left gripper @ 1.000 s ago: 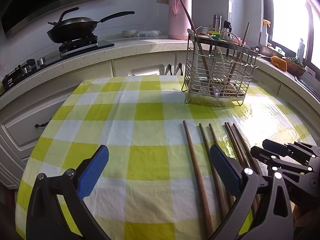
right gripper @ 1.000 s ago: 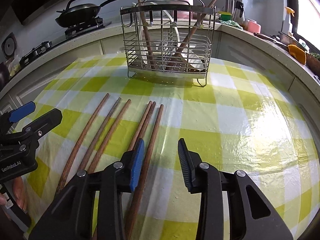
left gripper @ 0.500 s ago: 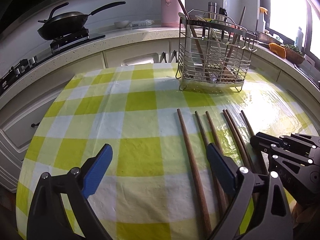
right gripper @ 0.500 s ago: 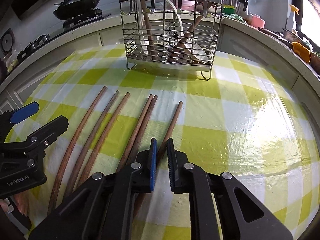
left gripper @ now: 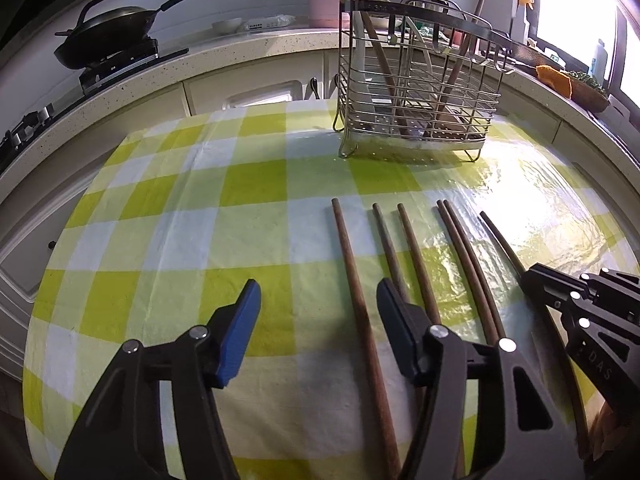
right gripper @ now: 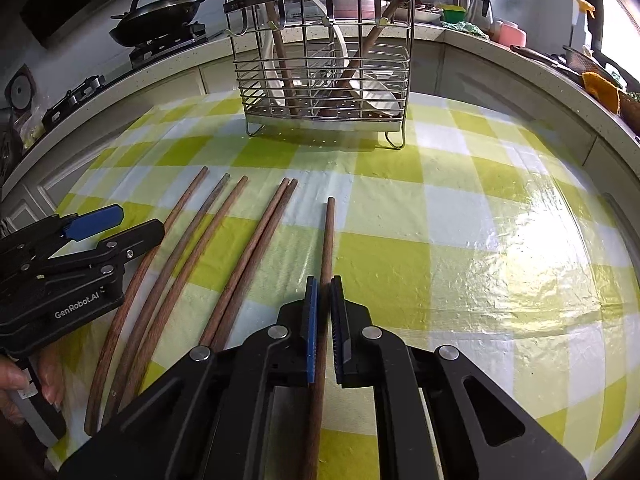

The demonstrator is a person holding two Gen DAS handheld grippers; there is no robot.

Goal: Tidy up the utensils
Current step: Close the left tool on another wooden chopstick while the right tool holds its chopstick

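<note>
Our right claw (right gripper: 324, 292) had just squeezed together on one brown chopstick (right gripper: 328, 236), the one farthest to the right in the row. One second before, that claw was wide apart above the sticks, and half a second before it was nearly closed around this one. Now the stick ran straight between the two pads and pointed to 12 o'clock, toward the wire basket (right gripper: 320, 80). It had also swung away from the pair next to it, so we thought it was held well and ready to be lifted, though its far tip looked as if it was resting on the cloth. Five other chopsticks (right gripper: 176, 264) lay flat on the yellow checked tablecloth (right gripper: 480, 220), toward 10 o'clock from the right claw. Our left claw (left gripper: 316, 300) was wide apart and held nothing. It hung low over the cloth, with the first stick of the row lying between its two pads. The basket stood at the far side of the table at 12 o'clock, and it had some spoons and sticks in it. We judged that the next job was to carry the held stick up and drop it into the basket, tip first, without bumping the wires.
</note>
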